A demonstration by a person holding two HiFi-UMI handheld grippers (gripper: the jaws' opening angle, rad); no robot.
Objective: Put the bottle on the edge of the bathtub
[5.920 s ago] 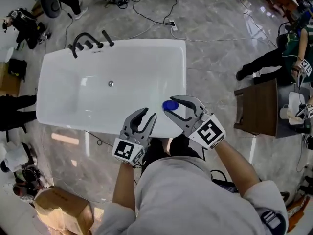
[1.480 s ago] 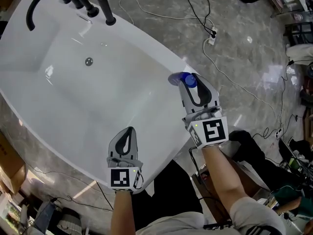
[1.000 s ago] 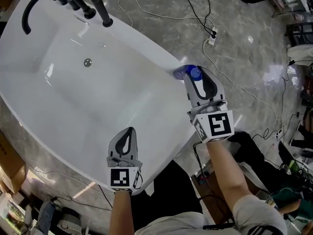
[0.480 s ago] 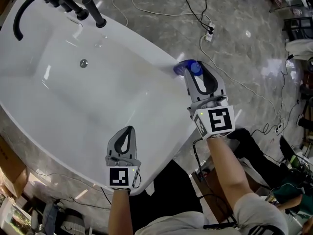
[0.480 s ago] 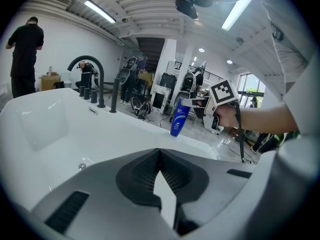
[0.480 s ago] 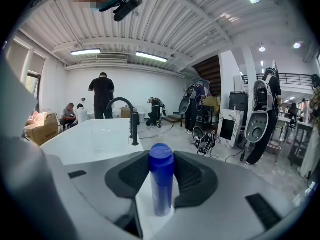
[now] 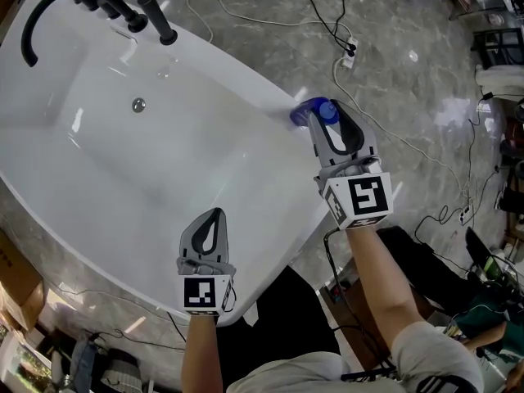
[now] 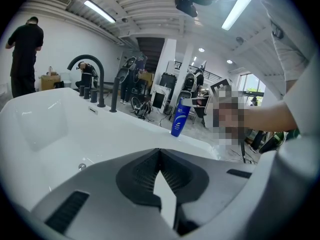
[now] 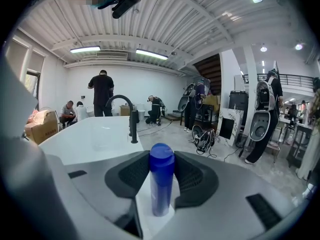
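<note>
A blue bottle [image 7: 315, 113] with a blue cap stands upright at the far right corner of the white bathtub's rim [image 7: 241, 79]. My right gripper [image 7: 332, 123] is shut on it, one jaw on each side of its upper part. In the right gripper view the bottle [image 9: 161, 184] fills the gap between the dark pads. From the left gripper view the bottle [image 8: 179, 118] has its base on the rim [image 8: 135, 129]. My left gripper [image 7: 210, 226] is shut and holds nothing, over the tub's near rim; its jaws [image 8: 160, 170] meet.
A black faucet and handles [image 7: 123, 11] stand at the tub's far left end, the drain [image 7: 138, 104] in the basin. Cables and a power strip [image 7: 350, 51] lie on the marble floor beyond the bottle. People [image 9: 102, 96] stand in the background.
The head view has shifted slightly. Both grippers and the bottle keep their places against the tub.
</note>
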